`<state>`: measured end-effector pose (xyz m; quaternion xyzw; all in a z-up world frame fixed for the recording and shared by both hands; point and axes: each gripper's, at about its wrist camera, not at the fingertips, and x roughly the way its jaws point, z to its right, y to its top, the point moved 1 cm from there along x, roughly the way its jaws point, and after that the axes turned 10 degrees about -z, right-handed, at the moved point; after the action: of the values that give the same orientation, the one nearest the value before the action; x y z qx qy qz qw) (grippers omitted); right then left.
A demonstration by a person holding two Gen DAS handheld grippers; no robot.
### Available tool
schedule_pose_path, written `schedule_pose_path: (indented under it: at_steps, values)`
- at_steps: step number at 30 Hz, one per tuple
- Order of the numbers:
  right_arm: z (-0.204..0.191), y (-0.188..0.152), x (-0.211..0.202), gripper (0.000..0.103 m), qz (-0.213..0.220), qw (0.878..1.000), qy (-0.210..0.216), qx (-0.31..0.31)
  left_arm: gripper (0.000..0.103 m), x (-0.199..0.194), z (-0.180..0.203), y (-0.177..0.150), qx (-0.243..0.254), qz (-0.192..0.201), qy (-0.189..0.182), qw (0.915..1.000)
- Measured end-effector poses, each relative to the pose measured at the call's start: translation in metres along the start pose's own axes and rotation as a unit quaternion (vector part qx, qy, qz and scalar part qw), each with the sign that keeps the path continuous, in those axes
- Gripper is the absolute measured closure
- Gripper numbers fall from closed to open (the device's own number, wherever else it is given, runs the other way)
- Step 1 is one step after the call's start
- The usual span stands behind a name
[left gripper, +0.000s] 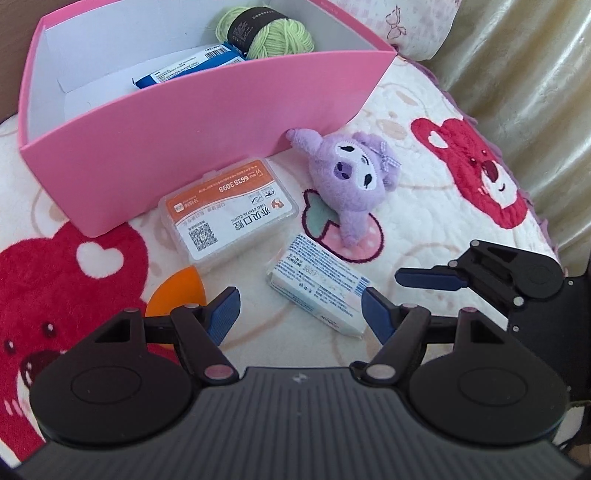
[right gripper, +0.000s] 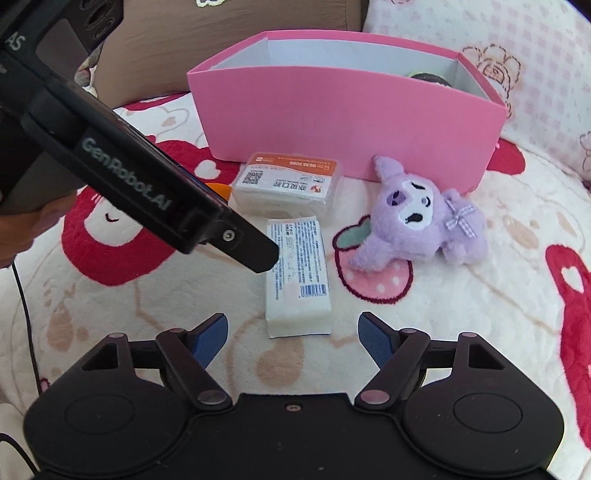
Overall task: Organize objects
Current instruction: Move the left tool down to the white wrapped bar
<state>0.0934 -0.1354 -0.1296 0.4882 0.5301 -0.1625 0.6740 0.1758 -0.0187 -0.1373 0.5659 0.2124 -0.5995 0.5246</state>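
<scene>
A pink box [left gripper: 207, 122] [right gripper: 347, 125] stands on the blanket and holds green yarn [left gripper: 266, 31] and a blue-white pack [left gripper: 188, 66]. In front of it lie a clear plastic case with an orange label [left gripper: 229, 210] [right gripper: 288, 184], a purple plush toy [left gripper: 351, 177] [right gripper: 417, 221], a white wrapped pack [left gripper: 317, 288] [right gripper: 297, 273] and an orange disc [left gripper: 177, 291]. My left gripper [left gripper: 301, 314] is open and empty, just short of the white pack. My right gripper [right gripper: 291, 339] is open and empty, also just short of that pack; it shows in the left wrist view [left gripper: 480, 277].
The bed is covered by a cream blanket with red bear prints [left gripper: 480, 173]. A pillow [right gripper: 517, 55] lies behind the box. A yellow curtain [left gripper: 535, 92] hangs at the right. The left gripper's body [right gripper: 129, 177] crosses the right wrist view.
</scene>
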Motion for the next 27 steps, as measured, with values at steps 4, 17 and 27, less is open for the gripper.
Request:
schedule_pose_path:
  at_steps: [4, 17, 27]
  values:
    - [0.003, -0.004, 0.005, 0.026, -0.003, 1.000, 0.004, -0.001, 0.031, 0.011, 0.001, 0.006, 0.009, -0.004, 0.009, 0.9999]
    - [0.003, -0.003, 0.004, 0.051, -0.016, 1.000, 0.012, 0.023, 0.031, 0.033, -0.012, 0.022, -0.026, -0.004, -0.013, 0.9996]
    - [0.010, -0.004, 0.005, 0.073, -0.041, 0.996, 0.045, 0.058, 0.063, 0.029, -0.015, 0.021, -0.039, -0.009, -0.041, 0.9983]
